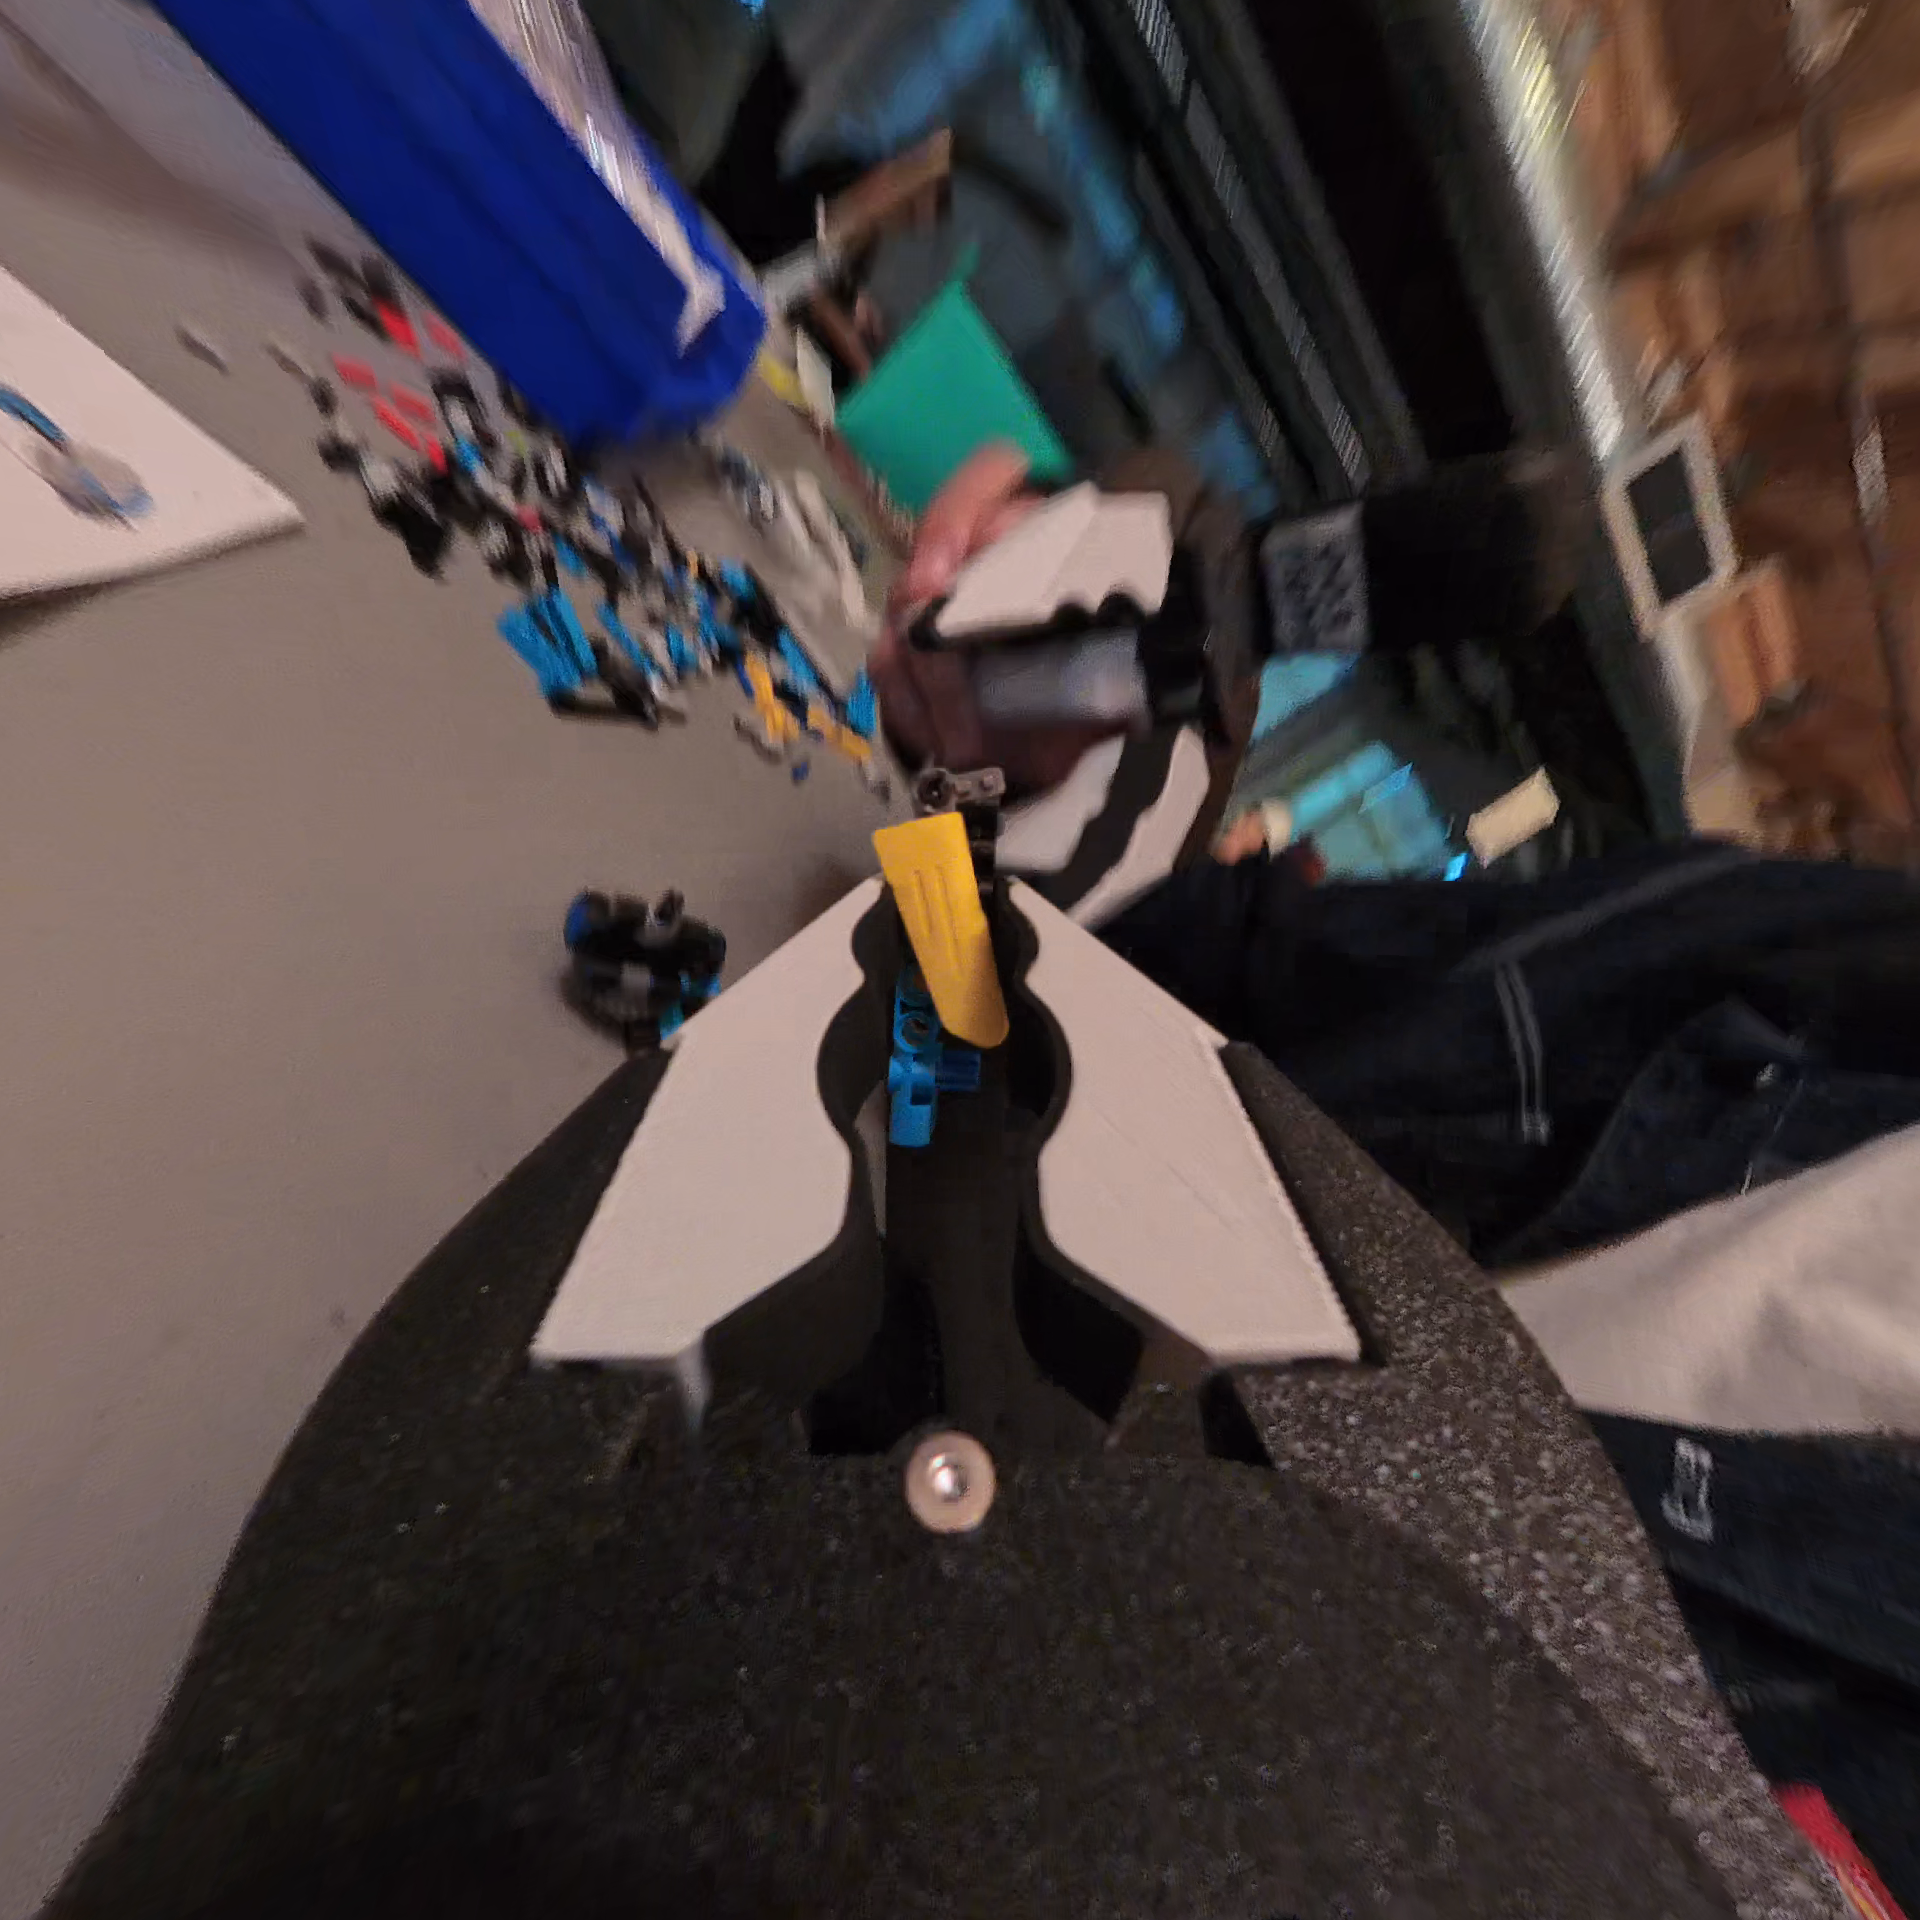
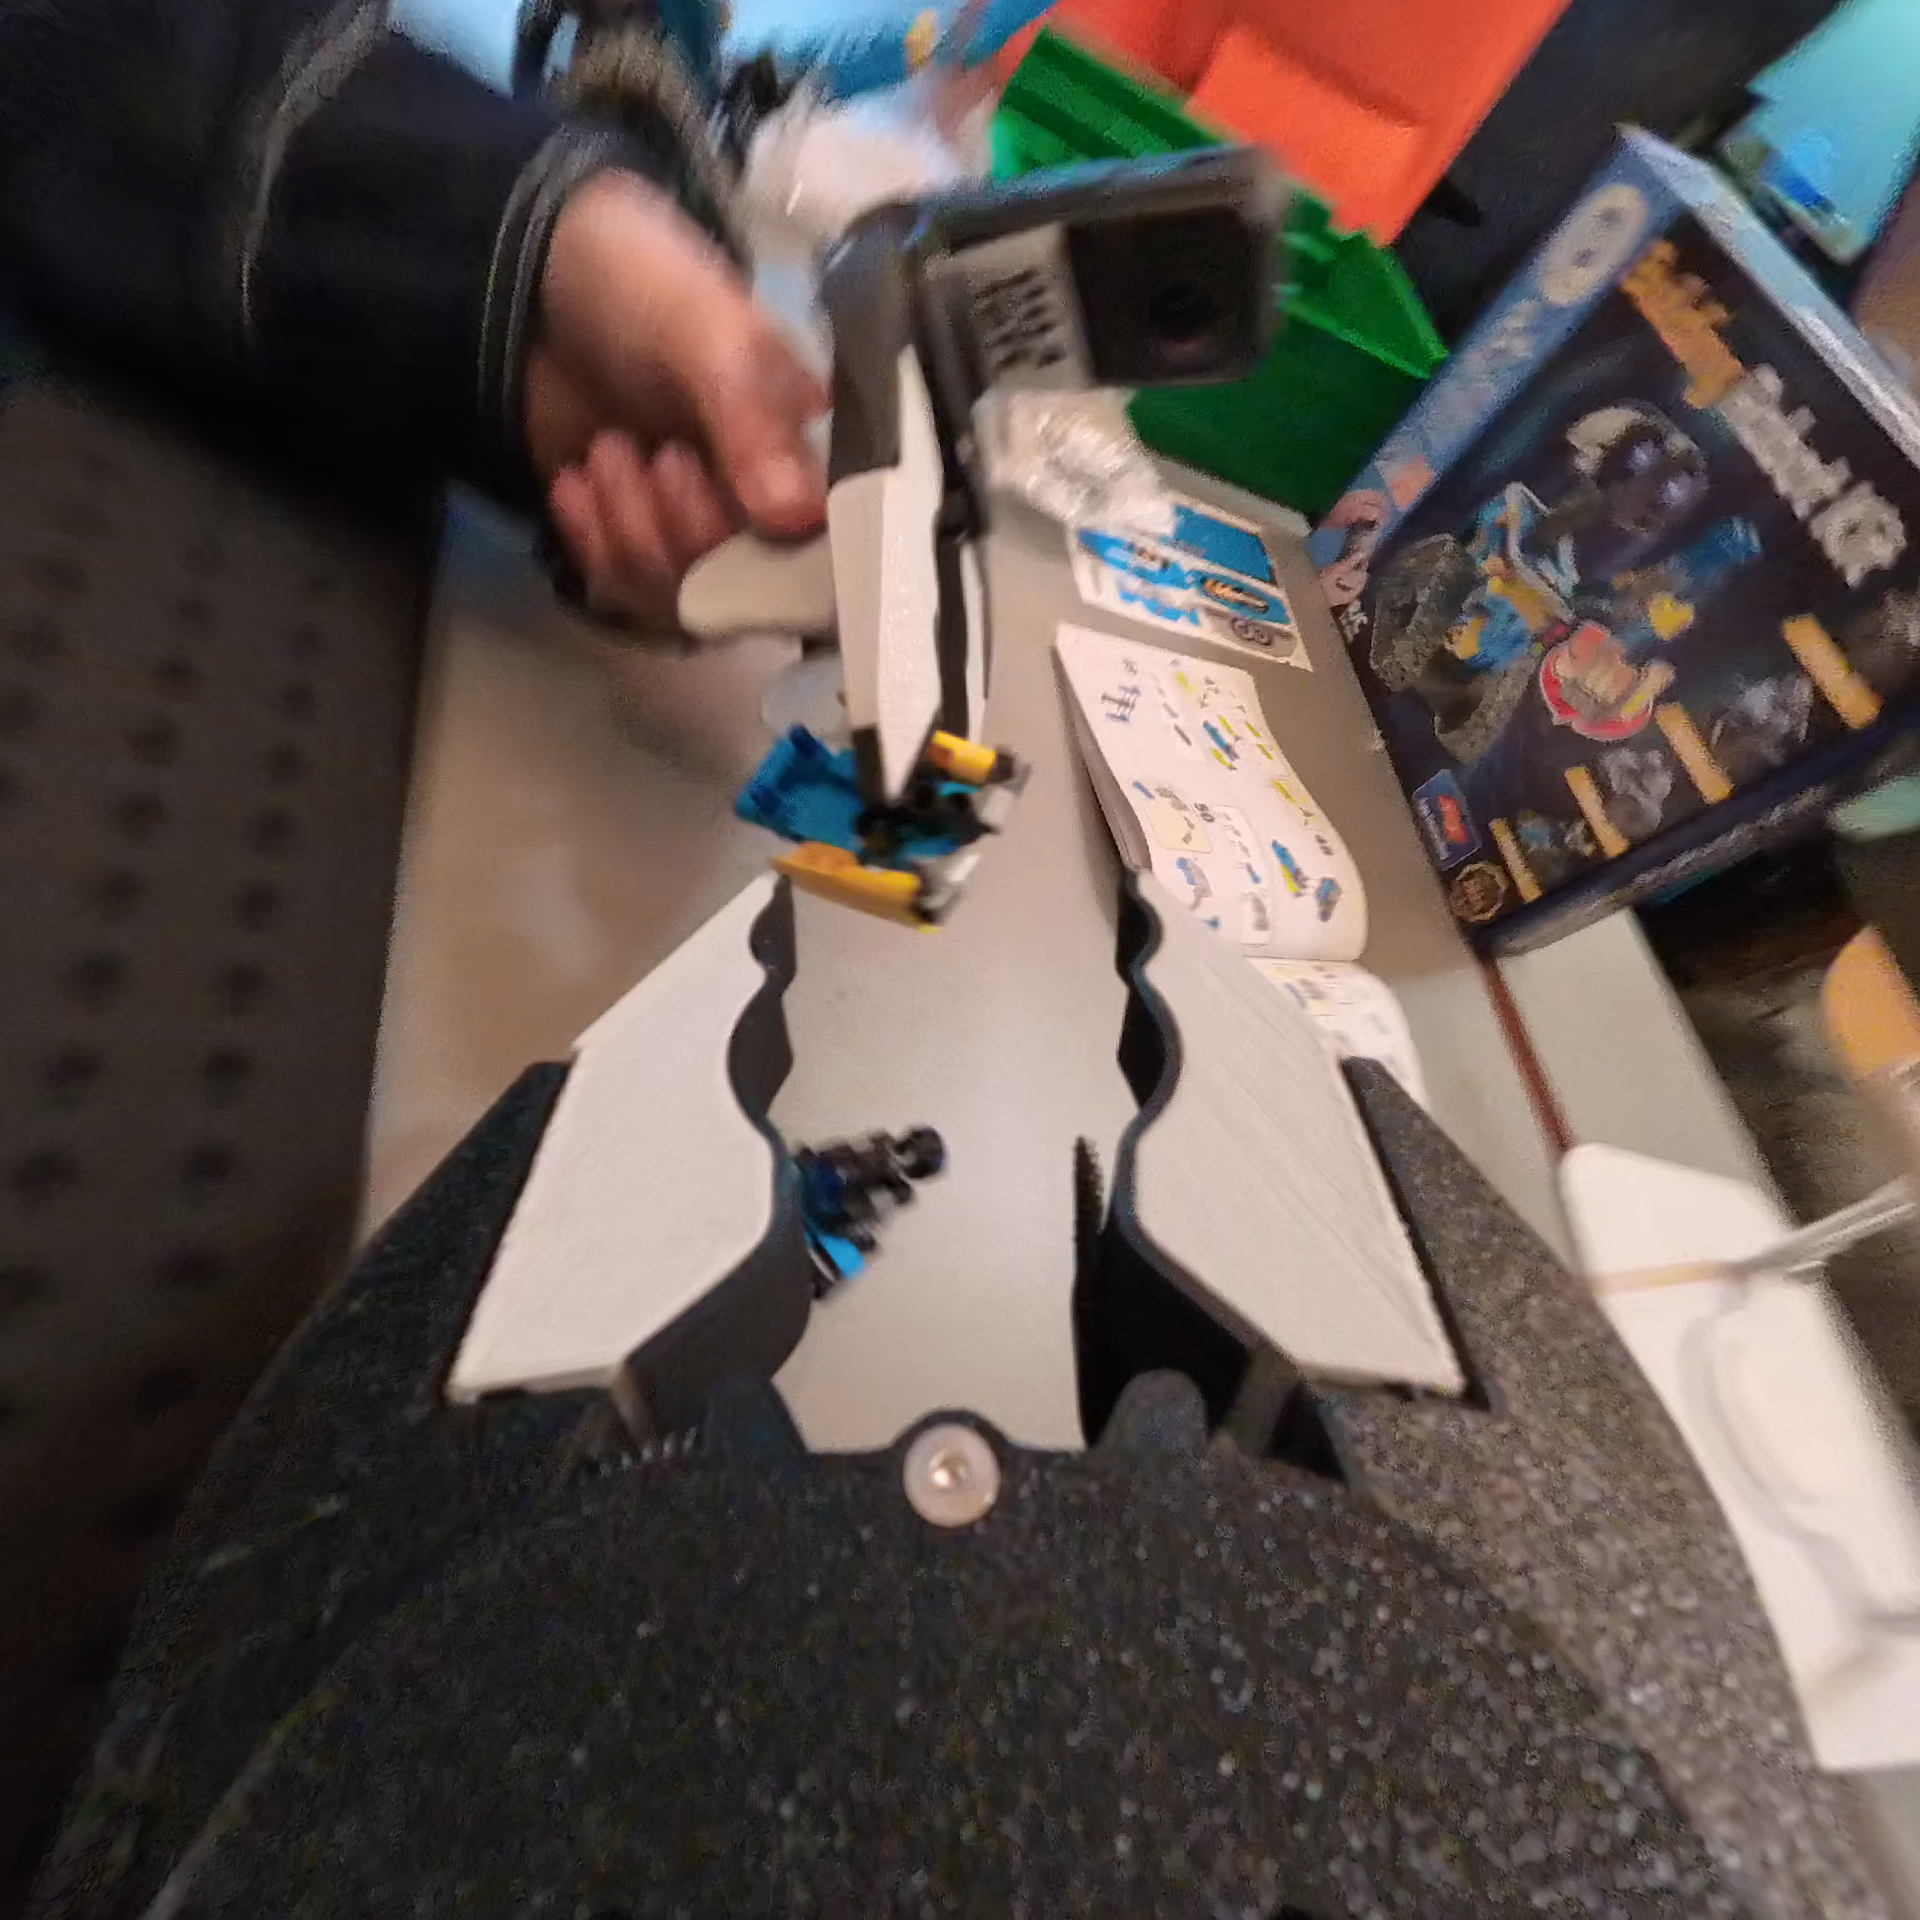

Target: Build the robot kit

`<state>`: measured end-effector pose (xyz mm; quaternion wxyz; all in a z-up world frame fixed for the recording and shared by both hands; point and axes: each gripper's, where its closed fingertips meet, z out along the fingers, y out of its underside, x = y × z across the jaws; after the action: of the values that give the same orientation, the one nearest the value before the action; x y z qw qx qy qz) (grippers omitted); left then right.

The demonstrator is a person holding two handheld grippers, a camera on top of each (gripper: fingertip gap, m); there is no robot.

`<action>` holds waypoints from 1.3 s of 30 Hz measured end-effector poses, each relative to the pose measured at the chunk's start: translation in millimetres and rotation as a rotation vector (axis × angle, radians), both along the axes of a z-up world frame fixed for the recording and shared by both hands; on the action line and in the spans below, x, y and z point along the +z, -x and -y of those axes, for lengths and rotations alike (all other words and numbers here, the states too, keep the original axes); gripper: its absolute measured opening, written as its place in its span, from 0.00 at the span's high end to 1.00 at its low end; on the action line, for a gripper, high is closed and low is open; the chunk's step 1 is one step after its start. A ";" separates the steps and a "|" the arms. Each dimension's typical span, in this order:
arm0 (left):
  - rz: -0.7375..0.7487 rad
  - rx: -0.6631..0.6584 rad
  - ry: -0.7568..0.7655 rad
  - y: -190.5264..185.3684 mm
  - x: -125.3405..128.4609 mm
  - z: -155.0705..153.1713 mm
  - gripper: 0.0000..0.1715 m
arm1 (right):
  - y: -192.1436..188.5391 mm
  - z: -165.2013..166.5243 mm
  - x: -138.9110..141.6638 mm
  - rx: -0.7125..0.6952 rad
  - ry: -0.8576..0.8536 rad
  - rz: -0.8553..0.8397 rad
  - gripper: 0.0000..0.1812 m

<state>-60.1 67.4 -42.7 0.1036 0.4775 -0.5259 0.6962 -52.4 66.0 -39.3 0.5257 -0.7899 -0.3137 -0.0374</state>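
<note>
Left wrist view shows my left gripper (image 1: 940, 894) clenched on a small brick build (image 1: 940, 940), yellow and blue, held above the grey table (image 1: 312, 883). My right gripper (image 2: 951, 914) gapes, holding nothing, just beside that build (image 2: 883, 821). Loose bricks (image 1: 582, 582) lie scattered near a blue box (image 1: 468, 197); a booklet (image 2: 1205, 790) lies by it

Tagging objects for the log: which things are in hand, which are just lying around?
In hand:
- left gripper, shut on yellow-and-blue brick assembly
- right gripper, open, empty

Lying about:
- round black-and-blue brick build
- loose bricks
- instruction booklet
- toy box
</note>
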 end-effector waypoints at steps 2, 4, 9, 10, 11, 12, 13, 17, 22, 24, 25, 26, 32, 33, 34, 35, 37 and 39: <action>0.045 0.115 0.121 -8.5 10.7 -13.9 0.91 | -2.4 -7.5 3.7 -0.136 -0.045 -0.235 0.64; 0.125 0.153 0.222 -7.3 28.0 -20.9 0.90 | -4.2 -15.7 -1.6 -0.257 -0.060 -0.460 0.62; 0.268 0.192 0.285 -1.5 51.5 -27.4 0.90 | 13.8 -9.7 35.5 -0.044 -0.158 -1.128 0.79; 0.280 0.198 0.286 -1.1 52.6 -26.2 0.90 | 13.6 -10.9 34.9 -0.043 -0.154 -1.140 0.82; 0.288 0.188 0.284 0.0 53.4 -22.7 0.90 | 15.5 -13.7 28.1 -0.060 -0.134 -1.100 0.83; 0.289 0.186 0.271 -0.2 52.8 -19.3 0.90 | 18.8 -15.7 23.2 -0.064 -0.116 -1.066 0.82; 0.291 0.190 0.251 -1.2 51.4 -16.6 0.90 | 20.4 -16.8 23.4 -0.062 -0.118 -1.068 0.83; 0.280 0.141 0.243 0.4 48.7 -7.7 0.90 | 18.7 -13.0 26.5 0.014 -0.071 -1.244 0.94; 0.266 0.107 0.229 4.5 49.1 -8.6 0.82 | 10.1 -5.1 26.4 0.065 -0.030 -1.416 0.94; 0.277 0.112 0.179 5.6 46.1 -7.8 0.84 | 4.9 -0.1 30.9 0.098 -0.038 -1.478 0.94; 0.286 0.102 0.156 7.3 45.3 -5.5 0.90 | 0.9 1.6 32.2 0.100 -0.049 -1.503 0.94; 0.290 0.098 0.126 7.6 43.0 -3.0 0.93 | -1.7 2.6 31.4 0.098 -0.044 -1.521 0.94; 0.284 0.087 0.141 8.0 42.5 -2.5 0.88 | 3.1 3.8 30.8 0.098 -0.037 -1.470 0.94; 0.278 0.093 0.153 7.4 42.7 -4.7 0.86 | 3.4 2.7 28.9 0.084 -0.034 -1.458 0.94; 0.273 0.092 0.157 7.1 42.0 -5.4 0.86 | 3.7 1.3 25.9 0.068 -0.026 -1.444 0.94; 0.267 0.091 0.153 6.6 40.2 -5.7 0.87 | 5.1 1.0 24.6 0.066 -0.019 -1.434 0.94; 0.259 0.094 0.139 5.3 37.8 -5.0 0.86 | 6.7 2.2 27.5 0.085 -0.023 -1.440 0.94; 0.275 0.092 0.116 6.4 38.1 -3.4 0.88 | 7.3 2.7 29.0 0.097 -0.023 -1.453 0.94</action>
<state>-66.5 70.8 -4.6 0.0258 0.3943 -0.4716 0.7884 -59.8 63.3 -10.3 0.6107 -0.5950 0.0804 0.5163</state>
